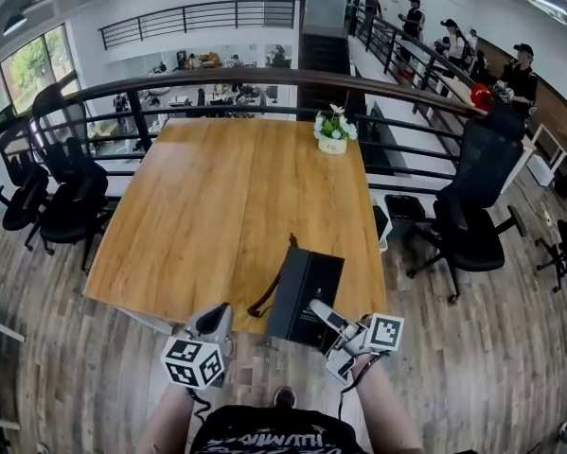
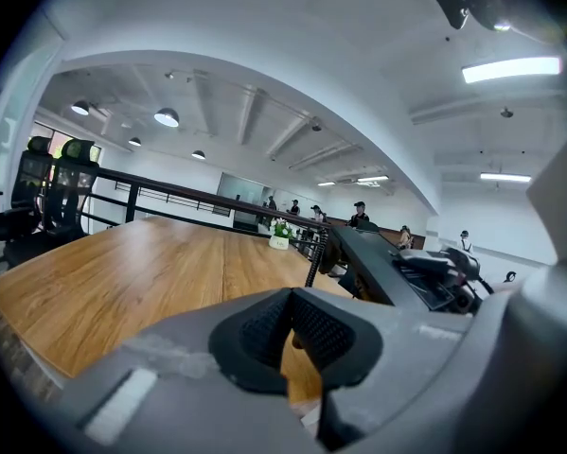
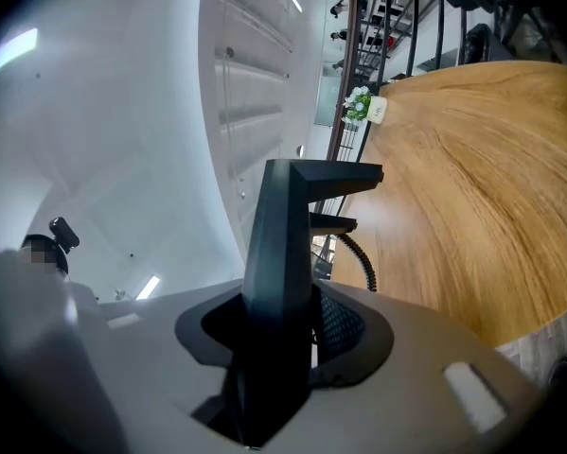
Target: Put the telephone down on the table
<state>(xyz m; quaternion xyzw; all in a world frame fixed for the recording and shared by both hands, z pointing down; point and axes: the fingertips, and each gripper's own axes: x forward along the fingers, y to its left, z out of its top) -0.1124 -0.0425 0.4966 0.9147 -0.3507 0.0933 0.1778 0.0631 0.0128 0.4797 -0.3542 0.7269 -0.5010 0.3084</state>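
Observation:
The black telephone (image 1: 305,294) hangs tilted over the near right edge of the wooden table (image 1: 217,197), its coiled cord (image 1: 266,298) dangling at its left. My right gripper (image 1: 323,316) is shut on the telephone's near edge. In the right gripper view the dark body (image 3: 281,253) stands upright between the jaws. My left gripper (image 1: 213,323) sits just left of the telephone at the table's near edge, its jaws drawn together with nothing in them. From the left gripper view the telephone (image 2: 382,261) shows at the right, above the tabletop (image 2: 132,272).
A small white pot of flowers (image 1: 332,132) stands at the table's far right. Black office chairs stand at the left (image 1: 67,192) and the right (image 1: 474,201). A dark railing (image 1: 217,83) runs behind the table. Several people stand at the far right.

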